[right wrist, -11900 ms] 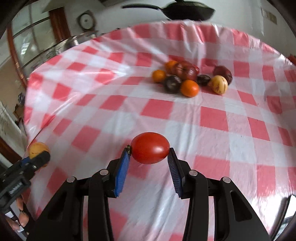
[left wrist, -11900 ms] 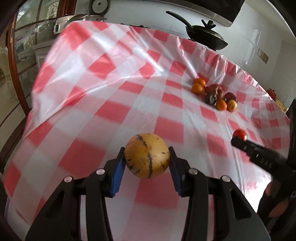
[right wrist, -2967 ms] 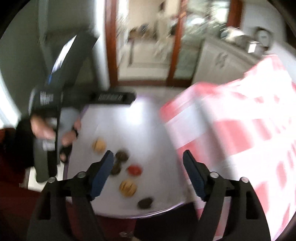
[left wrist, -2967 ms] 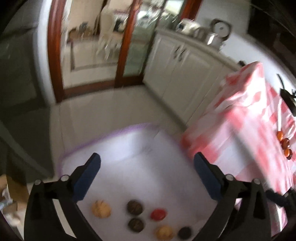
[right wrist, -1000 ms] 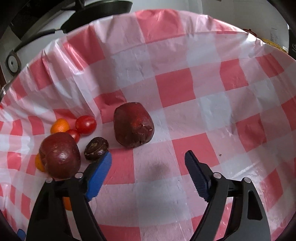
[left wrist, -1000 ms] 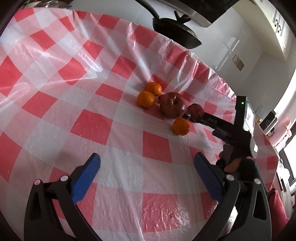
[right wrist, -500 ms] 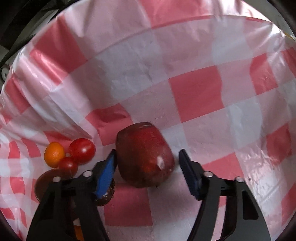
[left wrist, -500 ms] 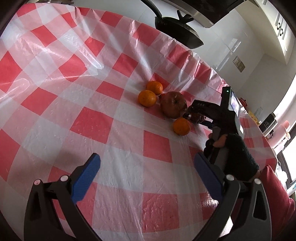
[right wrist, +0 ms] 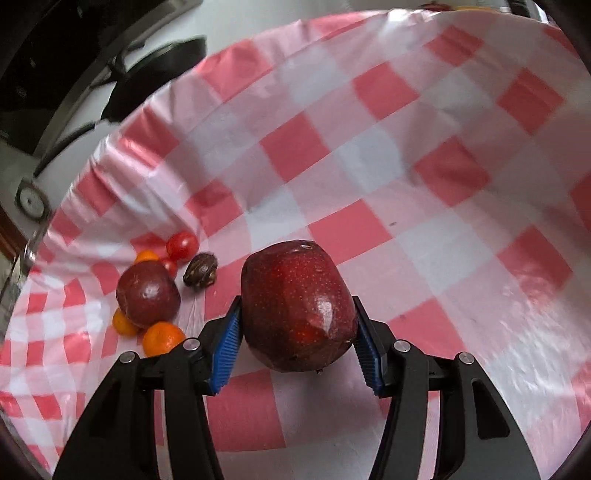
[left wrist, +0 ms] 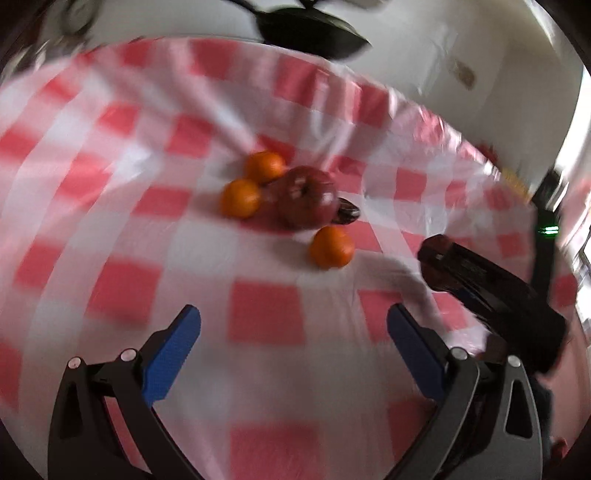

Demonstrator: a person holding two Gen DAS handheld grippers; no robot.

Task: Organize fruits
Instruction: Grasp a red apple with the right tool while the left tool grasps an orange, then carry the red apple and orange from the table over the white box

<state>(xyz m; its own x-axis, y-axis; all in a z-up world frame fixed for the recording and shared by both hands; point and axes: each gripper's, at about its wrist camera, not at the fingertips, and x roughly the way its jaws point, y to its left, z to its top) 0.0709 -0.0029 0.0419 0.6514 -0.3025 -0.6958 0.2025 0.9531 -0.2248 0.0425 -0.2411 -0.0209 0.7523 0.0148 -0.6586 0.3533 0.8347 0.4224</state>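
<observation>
My right gripper (right wrist: pixel 295 343) is shut on a large dark red apple (right wrist: pixel 297 308), held just above the checked tablecloth (right wrist: pixel 424 192); it also shows at the right of the left wrist view (left wrist: pixel 439 254). My left gripper (left wrist: pixel 293 343) is wide open and empty over the cloth, short of the fruit pile. The pile holds a second red apple (left wrist: pixel 308 201) (right wrist: pixel 147 293), three oranges (left wrist: pixel 240 198) (left wrist: pixel 264 166) (left wrist: pixel 330 246), a dark brown fruit (right wrist: pixel 200 274) (left wrist: pixel 345 214) and small red tomatoes (right wrist: pixel 181 244).
A black pan (left wrist: pixel 306 33) (right wrist: pixel 155 70) sits beyond the table's far edge. The red and white cloth (left wrist: pixel 266 314) covers the whole table. The left wrist view is blurred by motion.
My right gripper has closed on the large apple and lifted it away from the pile. My left gripper has swung nearer the fruit, still open.
</observation>
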